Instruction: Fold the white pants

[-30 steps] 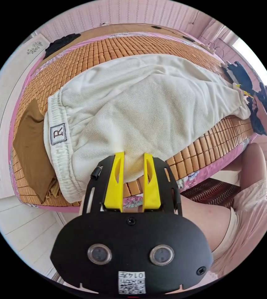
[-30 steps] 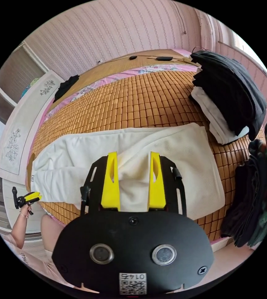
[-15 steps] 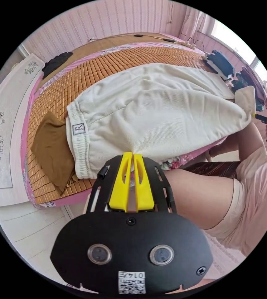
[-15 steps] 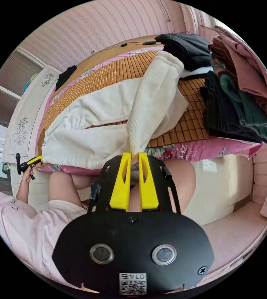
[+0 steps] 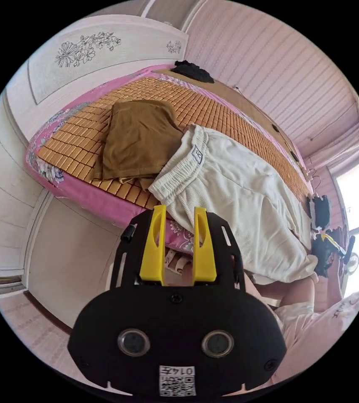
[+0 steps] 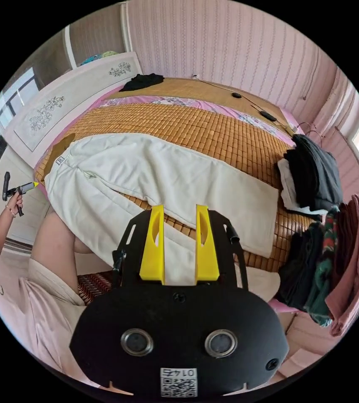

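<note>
The white pants lie lengthwise on the bed's bamboo mat, waistband toward the headboard. One leg rests flat on the mat; the near leg hangs over the bed's edge by the person's thigh. My right gripper is open above that near leg, holding nothing. My left gripper is open too, off the bed's edge just short of the waistband of the pants. The left gripper also appears in the right gripper view, held in a hand.
A brown garment lies on the mat beside the waistband. A black-and-white folded pile and a heap of dark, green and pink clothes sit at the leg end. The white headboard stands behind; a black item lies far off.
Half a second ago both grippers were shut on the pants' near edge and lifting it. Both are open now and drawn back, and the near leg has dropped over the bed's edge.
</note>
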`<action>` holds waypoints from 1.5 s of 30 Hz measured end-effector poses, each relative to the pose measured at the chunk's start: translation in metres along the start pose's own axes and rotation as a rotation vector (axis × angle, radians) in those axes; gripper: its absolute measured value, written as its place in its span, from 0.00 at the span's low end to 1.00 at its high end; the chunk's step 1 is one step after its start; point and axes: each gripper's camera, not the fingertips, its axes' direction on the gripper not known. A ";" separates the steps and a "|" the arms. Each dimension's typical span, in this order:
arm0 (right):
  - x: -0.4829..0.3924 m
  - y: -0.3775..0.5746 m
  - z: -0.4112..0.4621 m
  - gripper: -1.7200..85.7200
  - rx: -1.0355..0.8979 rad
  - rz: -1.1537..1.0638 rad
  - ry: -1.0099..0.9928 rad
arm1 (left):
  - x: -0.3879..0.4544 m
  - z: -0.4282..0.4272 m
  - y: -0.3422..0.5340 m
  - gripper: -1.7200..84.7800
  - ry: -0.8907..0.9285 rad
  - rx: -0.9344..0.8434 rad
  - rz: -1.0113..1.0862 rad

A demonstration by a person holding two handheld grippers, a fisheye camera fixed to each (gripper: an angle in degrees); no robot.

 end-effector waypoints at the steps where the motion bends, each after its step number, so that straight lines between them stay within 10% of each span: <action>1: -0.011 -0.019 0.011 0.17 0.000 -0.035 -0.033 | -0.008 0.008 0.000 0.15 0.034 0.011 -0.042; 9: -0.249 -0.288 0.160 0.22 -0.055 -0.613 -0.199 | -0.028 0.052 0.000 0.14 0.068 0.074 -0.120; 16: -0.361 -0.380 0.288 0.18 -0.291 -0.678 -0.092 | -0.047 0.077 0.012 0.05 0.144 0.130 -0.137; 29: -0.354 -0.412 0.178 0.05 0.113 -0.560 -0.249 | -0.006 0.029 0.030 0.01 0.016 0.428 0.082; 35: -0.405 -0.442 0.192 0.11 -0.006 -0.560 -0.290 | -0.052 0.042 0.014 0.01 -0.175 0.346 -0.062; 45: -0.165 -0.182 0.174 0.07 -0.167 -0.369 0.013 | 0.036 0.106 0.062 0.01 -0.027 0.187 0.259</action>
